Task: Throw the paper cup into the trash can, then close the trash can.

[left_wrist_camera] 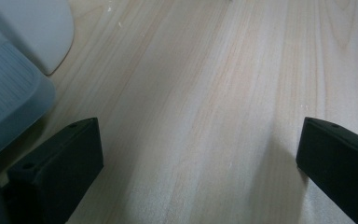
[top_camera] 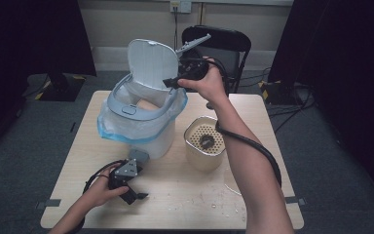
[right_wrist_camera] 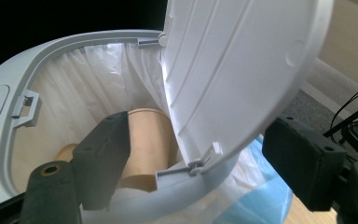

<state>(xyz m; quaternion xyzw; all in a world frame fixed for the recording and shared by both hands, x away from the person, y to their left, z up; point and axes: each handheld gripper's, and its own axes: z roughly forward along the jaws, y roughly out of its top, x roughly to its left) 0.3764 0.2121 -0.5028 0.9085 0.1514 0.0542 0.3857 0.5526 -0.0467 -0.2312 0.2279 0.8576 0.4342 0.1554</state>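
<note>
The right gripper point(top_camera: 171, 83) is raised over the back half of the surface point(top_camera: 185, 195), at the rim of the white bin point(top_camera: 146, 114), which stands toward ten o'clock from the surface's middle. In the right gripper view its two black jaws are spread wide and grasp nothing. The bin's raised lid point(right_wrist_camera: 242, 70) stands in the gap between them, its lower edge and hinge clip near the middle; the left jaw hangs over the bin's mouth and the right jaw is outside the lid. Whether either jaw touches the lid cannot be told. Inside the bin, against the white liner bag point(right_wrist_camera: 98, 70), a tan paper cup point(right_wrist_camera: 147, 140) lies tilted, partly hidden behind the left jaw.

The bin's lid point(top_camera: 152, 63) stands upright at twelve o'clock of its grey ring, and the liner's blue edge hangs over the outside of the bin.

The left gripper point(top_camera: 134, 194) rests low near the surface's front edge, at about seven o'clock from the middle, just in front of the bin. In the left gripper view its jaws are wide apart with bare wood point(left_wrist_camera: 205, 107) between them, holding nothing; the bin's base point(left_wrist_camera: 32, 28) lies at eleven o'clock of that view.

A beige perforated container point(top_camera: 204, 142) stands on the surface just at three o'clock of the bin, apart from both grippers.
</note>
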